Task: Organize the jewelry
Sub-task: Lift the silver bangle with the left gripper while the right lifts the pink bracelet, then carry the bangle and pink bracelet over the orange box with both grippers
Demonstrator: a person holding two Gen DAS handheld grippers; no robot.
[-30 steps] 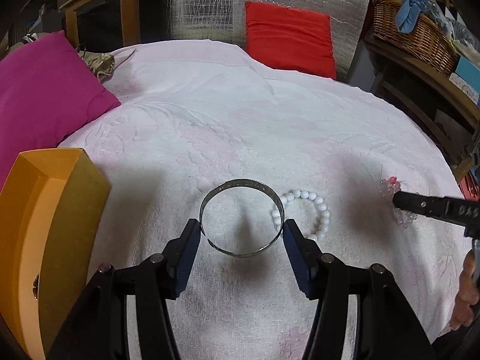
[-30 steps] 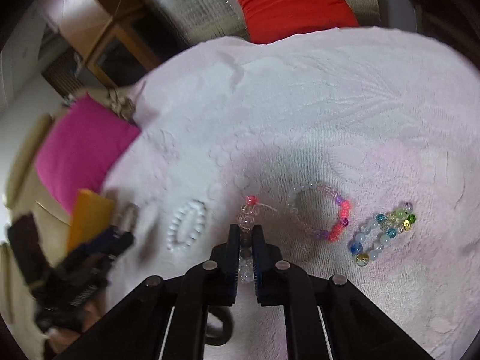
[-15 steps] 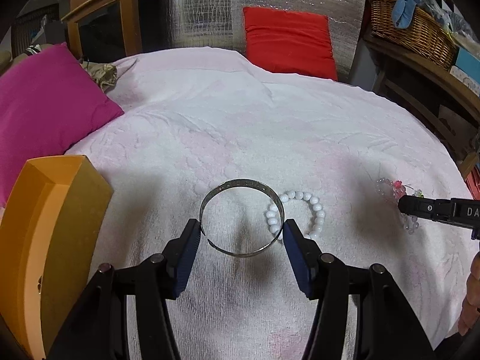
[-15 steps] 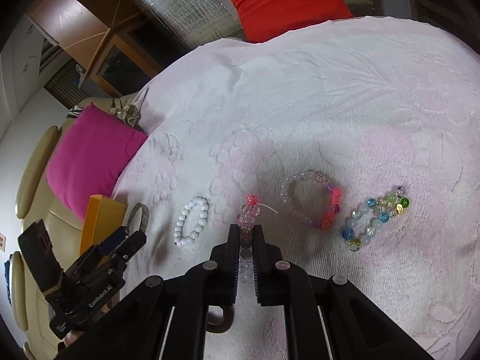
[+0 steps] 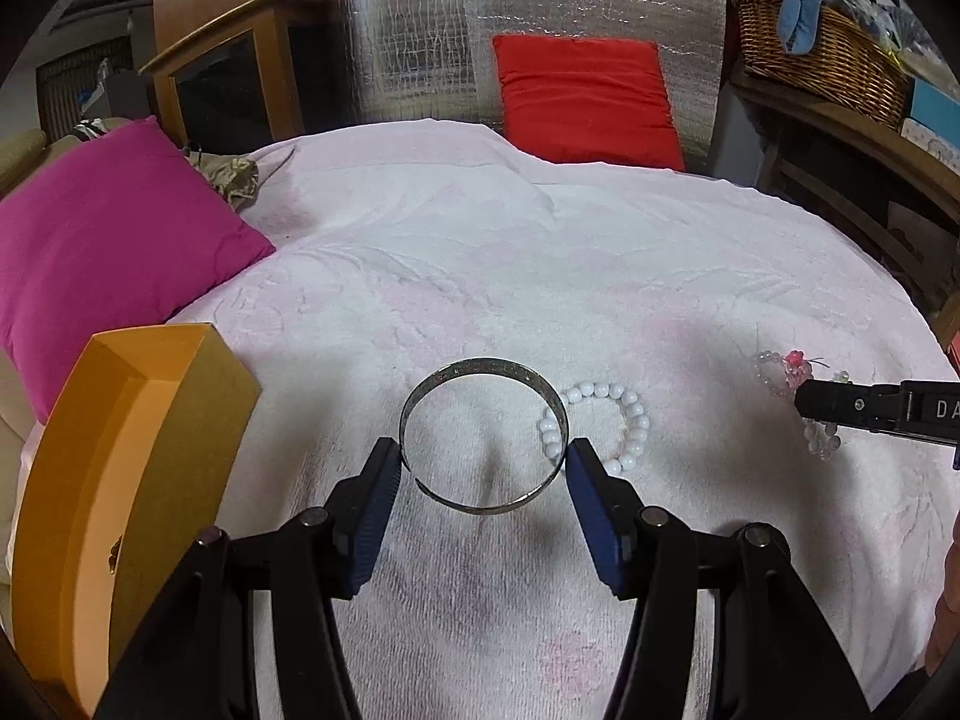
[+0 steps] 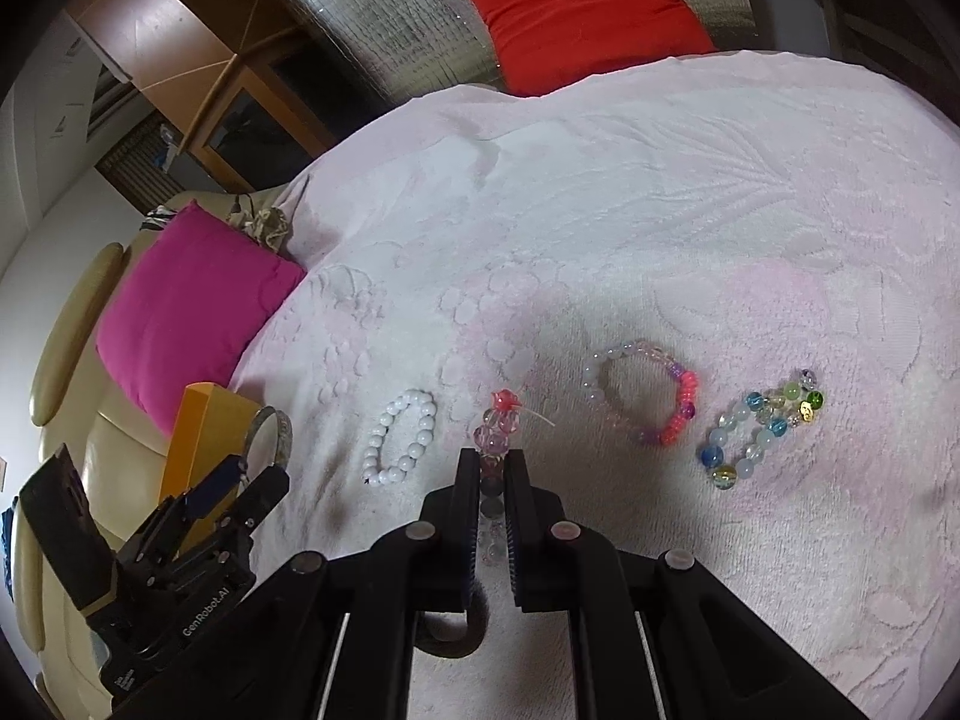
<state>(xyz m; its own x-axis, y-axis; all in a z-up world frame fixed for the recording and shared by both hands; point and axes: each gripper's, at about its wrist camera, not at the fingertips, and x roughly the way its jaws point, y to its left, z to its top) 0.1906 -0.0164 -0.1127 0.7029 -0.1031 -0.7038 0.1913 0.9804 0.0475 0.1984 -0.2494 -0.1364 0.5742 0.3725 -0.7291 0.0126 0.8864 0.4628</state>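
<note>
My left gripper (image 5: pixel 483 459) is shut on a silver bangle (image 5: pixel 483 438), its pads pressing the bangle's sides, holding it above the white cloth. A white bead bracelet (image 5: pixel 600 423) lies just right of it. My right gripper (image 6: pixel 492 468) is shut on a clear pink bead bracelet (image 6: pixel 498 420) with a red knot, lifted off the cloth; it also shows in the left wrist view (image 5: pixel 792 384). A pink-and-clear bead bracelet (image 6: pixel 648 396) and a multicoloured bead bracelet (image 6: pixel 762 426) lie to the right on the cloth.
An open orange box (image 5: pixel 120 480) stands at the left edge of the cloth. A magenta cushion (image 5: pixel 108 240) lies behind it, a red cushion (image 5: pixel 582 96) at the back. A wicker basket (image 5: pixel 822 66) sits on a wooden shelf at the right.
Both grippers have risen and drawn back a little, each keeping its bracelet. The right gripper's view is steadier and shows more of the cloth.
</note>
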